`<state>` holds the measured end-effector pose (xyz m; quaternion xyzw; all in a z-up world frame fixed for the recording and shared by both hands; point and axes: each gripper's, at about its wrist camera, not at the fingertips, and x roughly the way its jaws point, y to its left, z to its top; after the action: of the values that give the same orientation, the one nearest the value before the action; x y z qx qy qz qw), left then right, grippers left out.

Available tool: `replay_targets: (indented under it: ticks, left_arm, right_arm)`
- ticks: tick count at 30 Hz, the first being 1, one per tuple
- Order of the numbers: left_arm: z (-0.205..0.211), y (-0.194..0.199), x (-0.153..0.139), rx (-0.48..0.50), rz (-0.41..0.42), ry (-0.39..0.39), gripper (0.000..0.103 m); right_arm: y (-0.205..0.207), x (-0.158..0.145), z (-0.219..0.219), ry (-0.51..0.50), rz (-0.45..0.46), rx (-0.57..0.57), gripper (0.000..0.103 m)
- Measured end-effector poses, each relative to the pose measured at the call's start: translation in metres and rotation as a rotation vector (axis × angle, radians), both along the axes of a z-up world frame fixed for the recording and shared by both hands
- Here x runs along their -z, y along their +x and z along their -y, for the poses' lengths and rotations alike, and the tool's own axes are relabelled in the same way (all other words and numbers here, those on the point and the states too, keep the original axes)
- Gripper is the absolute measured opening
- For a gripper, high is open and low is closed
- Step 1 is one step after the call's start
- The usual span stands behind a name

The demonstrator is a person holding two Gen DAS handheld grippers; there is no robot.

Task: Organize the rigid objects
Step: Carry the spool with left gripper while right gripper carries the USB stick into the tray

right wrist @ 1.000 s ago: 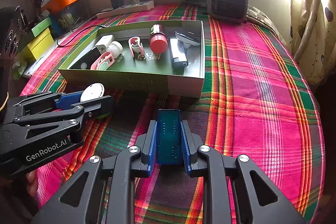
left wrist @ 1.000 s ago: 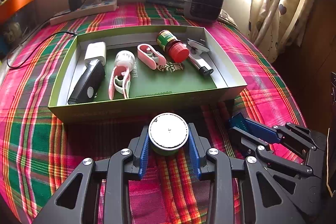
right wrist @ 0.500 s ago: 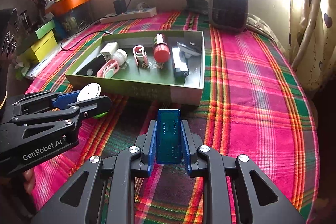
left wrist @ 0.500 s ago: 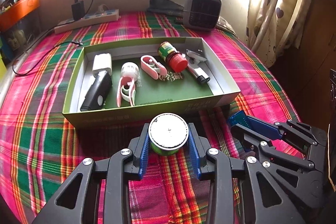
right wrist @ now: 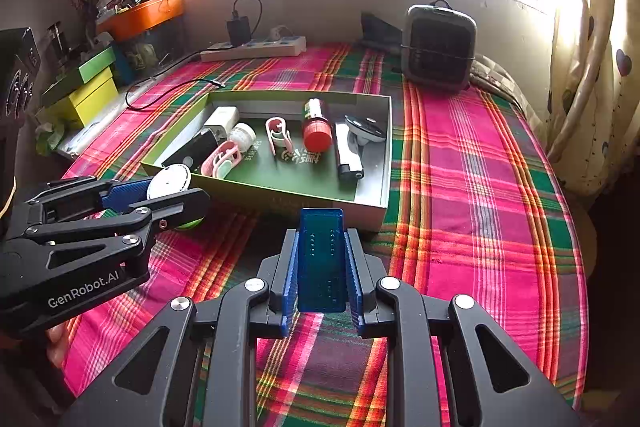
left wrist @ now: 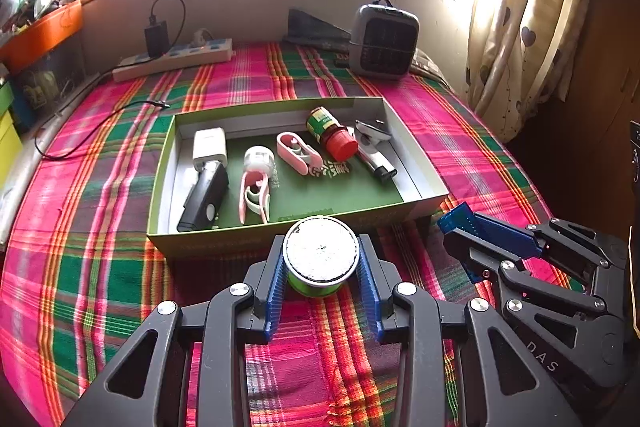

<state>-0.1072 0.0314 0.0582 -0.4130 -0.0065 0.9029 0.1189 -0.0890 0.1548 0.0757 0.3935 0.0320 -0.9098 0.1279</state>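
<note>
The left claw (left wrist: pixel 320 279) is clamped on a small round green tin with a pale silver lid (left wrist: pixel 320 254), its blue ribbed pads pressing the tin's two sides. The tin is held in the air just in front of the near wall of the shallow open green cardboard box (left wrist: pixel 224 241), which lies on the pink, green and orange plaid bedcover (left wrist: pixel 92 227).

The right claw (right wrist: pixel 322 267) is closed on a flat translucent blue plastic case (right wrist: pixel 321 259), which stands upright between its pads, also just in front of the box's near wall (right wrist: pixel 280 201). From the right wrist view the left claw (right wrist: pixel 176 195) appears to the left of the box's near corner, with the tin's lid (right wrist: pixel 169 181) showing between its fingers; part of a person's hand shows under it.

Inside the box, from its left side to its right, lie a white rectangular charger block (left wrist: pixel 209 143), a black oblong device (left wrist: pixel 204 197) just in front of it, a small white round jar (left wrist: pixel 259 159), a pink and white clip (left wrist: pixel 254 197) in front of the jar, a second pink clip (left wrist: pixel 298 153), a brown bottle with a green label and red cap (left wrist: pixel 332 135) on its side, and a silver and black tool (left wrist: pixel 374 153) along the right wall.

Beyond the box, a grey boxy fan heater (left wrist: pixel 382 43) stands near the wall, and a white power strip (left wrist: pixel 172 59) lies beyond the box's left end.
</note>
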Motion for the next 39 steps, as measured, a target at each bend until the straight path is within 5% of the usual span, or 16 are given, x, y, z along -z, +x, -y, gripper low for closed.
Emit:
replay_targets:
  ticks: [20,39]
  left_arm:
    - [0.017,-0.030,-0.015,-0.011,-0.028,0.021,0.033]
    - [0.024,-0.074,0.005,-0.020,0.022,0.027,0.033]
  right_arm:
    - [-0.034,-0.029,0.014,0.007,-0.050,-0.034,0.023]
    - [-0.087,-0.008,0.017,-0.031,0.026,-0.039,0.023]
